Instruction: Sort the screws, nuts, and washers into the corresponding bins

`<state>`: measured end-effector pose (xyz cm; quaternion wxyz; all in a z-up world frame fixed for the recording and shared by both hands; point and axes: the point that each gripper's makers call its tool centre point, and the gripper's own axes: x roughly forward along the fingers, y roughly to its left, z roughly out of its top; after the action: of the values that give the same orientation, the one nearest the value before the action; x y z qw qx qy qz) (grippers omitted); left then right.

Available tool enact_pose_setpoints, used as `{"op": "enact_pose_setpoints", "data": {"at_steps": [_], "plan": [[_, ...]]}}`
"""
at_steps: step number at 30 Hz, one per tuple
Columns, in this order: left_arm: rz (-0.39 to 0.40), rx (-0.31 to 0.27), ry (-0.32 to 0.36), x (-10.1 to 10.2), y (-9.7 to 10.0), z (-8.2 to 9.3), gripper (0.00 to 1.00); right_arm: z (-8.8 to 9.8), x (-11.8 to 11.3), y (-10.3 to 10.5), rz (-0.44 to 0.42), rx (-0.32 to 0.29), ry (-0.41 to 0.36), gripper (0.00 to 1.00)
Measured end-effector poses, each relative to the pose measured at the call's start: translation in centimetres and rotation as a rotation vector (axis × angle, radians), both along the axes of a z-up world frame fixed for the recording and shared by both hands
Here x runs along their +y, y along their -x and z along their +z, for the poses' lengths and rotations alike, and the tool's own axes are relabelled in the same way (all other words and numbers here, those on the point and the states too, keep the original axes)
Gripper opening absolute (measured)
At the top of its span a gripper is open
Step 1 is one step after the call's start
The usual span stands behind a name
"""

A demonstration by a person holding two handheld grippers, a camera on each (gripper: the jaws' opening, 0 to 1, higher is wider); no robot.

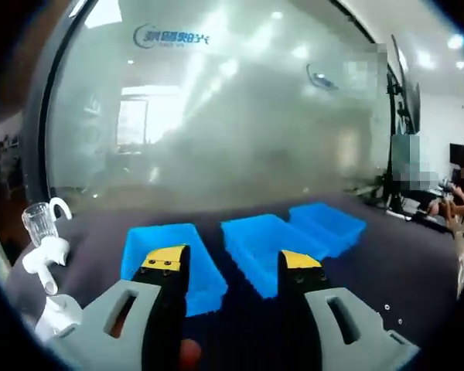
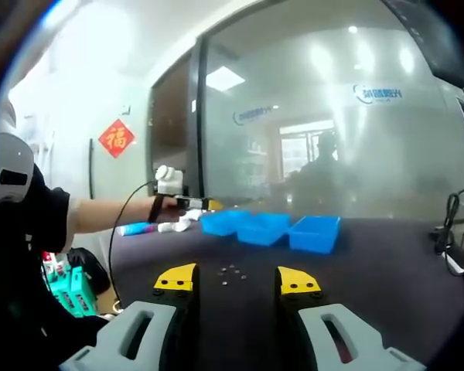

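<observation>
In the left gripper view, the left gripper has its jaws spread apart with nothing between them. Just past the jaw tips, on the dark table, sit three blue bins: one behind the left jaw, one between the jaws, and one a little farther off, beyond the right jaw. Whether the bins hold anything I cannot tell; their insides look bare from this angle. Left of the left jaw lies a white and clear plastic piece. Right of the right jaw a few tiny specks dot the table, too small to name. Behind the bins stands a frosted glass wall.

In the right gripper view, the right gripper is likewise released and empty. Just ahead of the jaws, between them, a small cluster of hardware rests loose on the table; screws, nuts and washers cannot be told apart. Farther on stand the bins, with the left gripper hovering just left of them.

Judging by this, sorting is barely begun: the pile is unpicked, and every piece seems left to go.
</observation>
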<state>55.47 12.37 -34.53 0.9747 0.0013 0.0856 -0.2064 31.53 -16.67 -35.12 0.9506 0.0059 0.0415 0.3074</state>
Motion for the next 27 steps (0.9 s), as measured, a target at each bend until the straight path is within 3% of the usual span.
{"op": "enact_pose_setpoints", "data": {"at_steps": [3, 18, 27], "plan": [[-0.042, -0.018, -0.042, -0.9, 2.2, -0.4, 0.45, -0.1, 0.0, 0.0, 0.000, 0.001, -0.001, 0.34], [-0.276, -0.091, 0.049, -5.2, 15.8, 0.4, 0.45, 0.3, 0.1, 0.4, 0.004, -0.013, -0.008, 0.34], [-0.332, -0.121, 0.046, -4.3, 20.2, 0.7, 0.45, 0.3, 0.1, 0.5, 0.007, -0.014, -0.009, 0.34]]}}
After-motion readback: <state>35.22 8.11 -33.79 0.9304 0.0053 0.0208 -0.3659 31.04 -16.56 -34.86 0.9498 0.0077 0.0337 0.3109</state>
